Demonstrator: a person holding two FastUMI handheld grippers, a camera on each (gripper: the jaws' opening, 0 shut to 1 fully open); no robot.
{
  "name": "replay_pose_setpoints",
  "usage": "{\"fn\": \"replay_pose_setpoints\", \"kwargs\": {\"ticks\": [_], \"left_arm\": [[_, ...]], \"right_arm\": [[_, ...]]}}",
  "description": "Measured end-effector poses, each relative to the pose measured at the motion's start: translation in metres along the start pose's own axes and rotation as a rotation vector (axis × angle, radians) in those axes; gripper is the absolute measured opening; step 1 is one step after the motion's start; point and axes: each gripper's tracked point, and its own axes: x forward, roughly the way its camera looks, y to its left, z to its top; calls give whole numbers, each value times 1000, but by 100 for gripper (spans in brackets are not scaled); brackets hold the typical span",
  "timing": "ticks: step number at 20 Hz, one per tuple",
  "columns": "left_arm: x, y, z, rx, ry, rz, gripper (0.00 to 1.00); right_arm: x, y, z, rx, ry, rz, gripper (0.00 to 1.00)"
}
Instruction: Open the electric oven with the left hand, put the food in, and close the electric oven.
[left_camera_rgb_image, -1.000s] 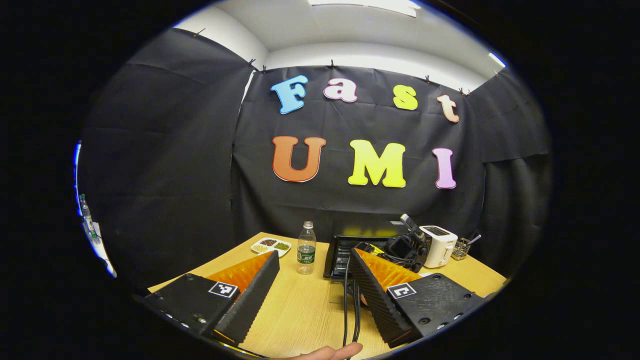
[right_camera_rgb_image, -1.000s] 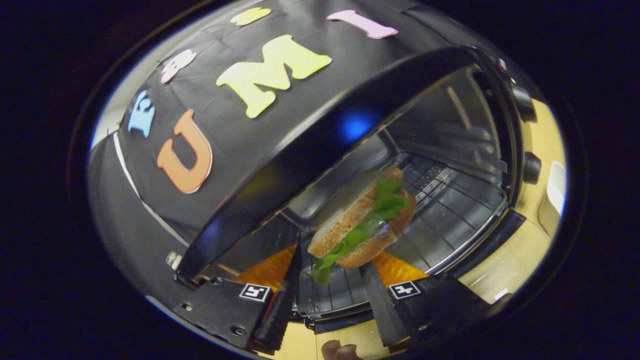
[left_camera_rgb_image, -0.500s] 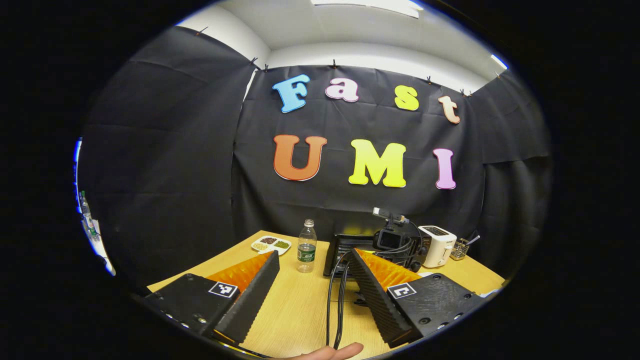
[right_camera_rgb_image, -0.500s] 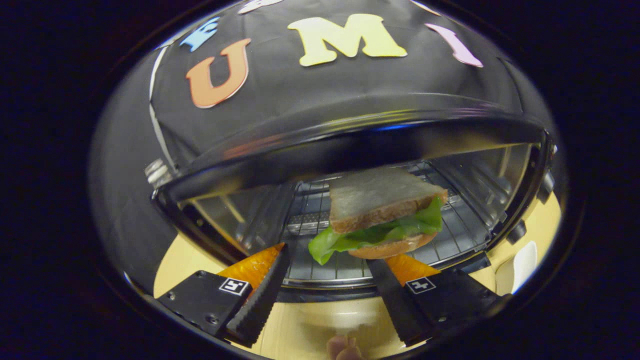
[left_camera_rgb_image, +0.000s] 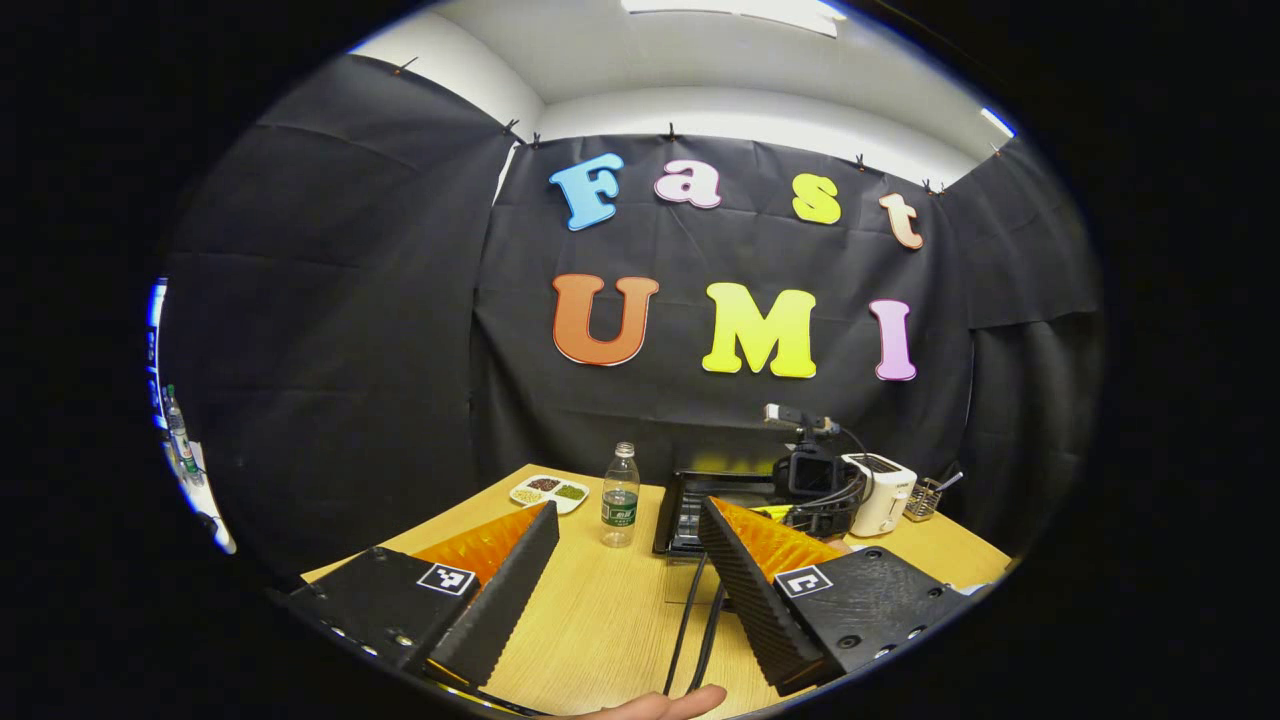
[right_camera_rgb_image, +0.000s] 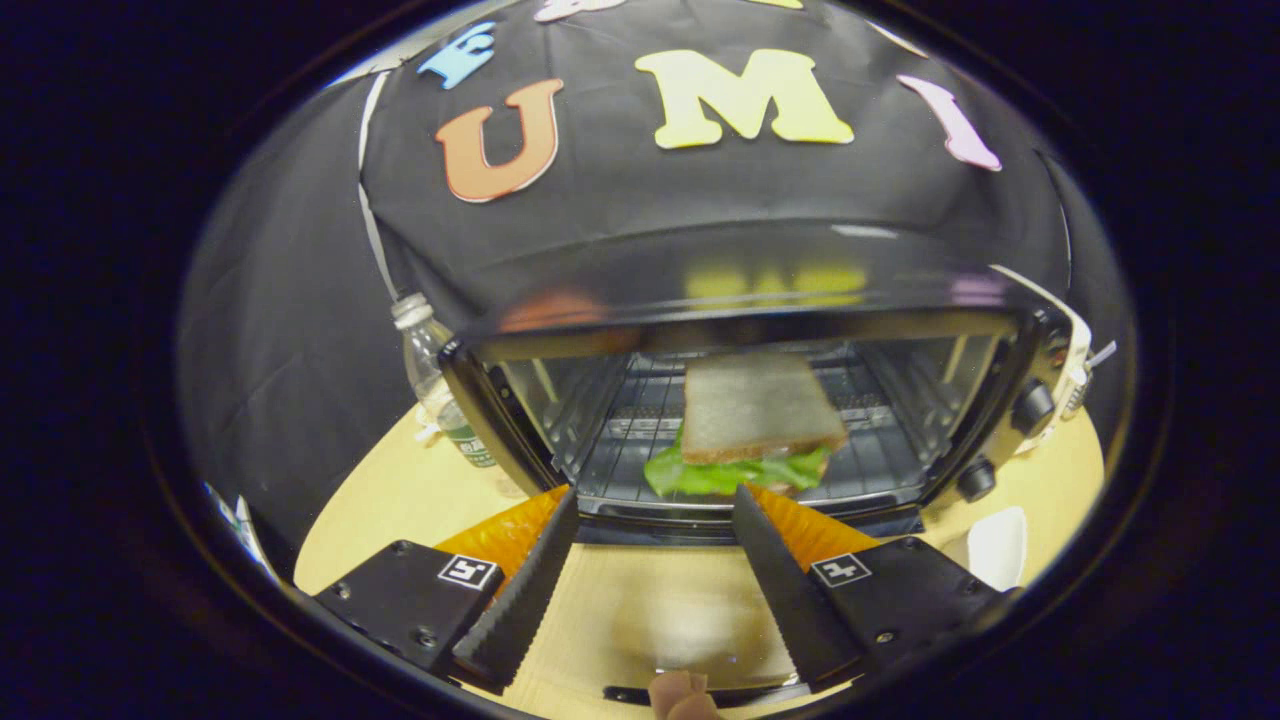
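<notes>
On the oven (right_camera_rgb_image: 740, 290) rack lies the sandwich (right_camera_rgb_image: 755, 425), at 12 o'clock from the released right tongs (right_camera_rgb_image: 648, 560). Left tongs (left_camera_rgb_image: 625, 575) are released too, over the bench (left_camera_rgb_image: 610, 610). I judge its front edge could catch the closing door.

Black cloth walls (left_camera_rgb_image: 330, 330) enclose a wooden table (left_camera_rgb_image: 610, 610) under a white ceiling (left_camera_rgb_image: 720, 50).

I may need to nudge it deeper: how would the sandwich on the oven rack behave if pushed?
The sandwich looks soft and layered; its top slice would probably slide off. Loose lettuce may snag the rack.
</notes>
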Motion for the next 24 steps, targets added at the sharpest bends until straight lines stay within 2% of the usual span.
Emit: {"fn": "replay_pose_setpoints", "kwargs": {"ticks": [5, 10, 13, 17, 20, 24], "left_arm": [[7, -6, -1, 6, 2, -7, 93], [37, -11, -20, 52, 41, 1, 93], [58, -27, -35, 43, 74, -22, 93], [83, -55, -69, 0, 150, -72, 93], [100, -75, -98, 14, 215, -104, 93], [119, -107, -144, 19, 322, -149, 93]], "right_arm": [[-64, -18, 17, -4, -78, 16, 99], [-139, -60, 46, -14, -216, -67, 99], [-190, -81, 63, -13, -310, -108, 99], [-251, -118, 84, 1, -405, -192, 99], [-288, -147, 93, -20, -475, -214, 99], [-323, -183, 88, -44, -513, -253, 99]]}}
